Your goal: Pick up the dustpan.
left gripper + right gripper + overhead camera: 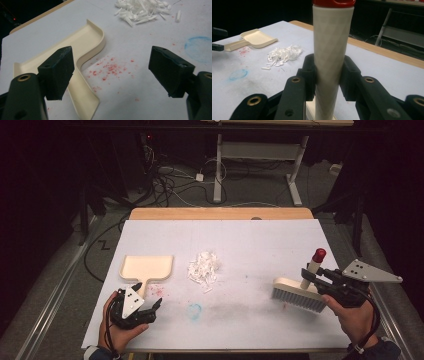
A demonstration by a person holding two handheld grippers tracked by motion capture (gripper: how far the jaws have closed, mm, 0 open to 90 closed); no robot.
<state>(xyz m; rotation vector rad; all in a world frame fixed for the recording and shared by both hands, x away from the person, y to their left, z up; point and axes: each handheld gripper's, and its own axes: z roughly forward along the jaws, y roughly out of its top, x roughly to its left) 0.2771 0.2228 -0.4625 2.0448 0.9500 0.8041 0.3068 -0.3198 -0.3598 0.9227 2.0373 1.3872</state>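
Scraps of white paper point(204, 267) form one heap mid-table, with one cream dustpan point(146, 268) just left of it. The left gripper point(148, 295), jaws wide, hovers by the dustpan's handle. Well right of the heap, the right gripper point(311, 275) clamps the one brush point(299, 292) by its red-capped handle.

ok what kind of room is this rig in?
Probably a lab or workshop: dark surround, loose cables on the floor, another white-legged desk behind, and a white-covered work table.

The right hand-held gripper point(311, 275) clamps the brush point(300, 292) handle; the left hand-held gripper point(148, 296) gapes beside the dustpan point(146, 268) — white scraps point(203, 266) between.
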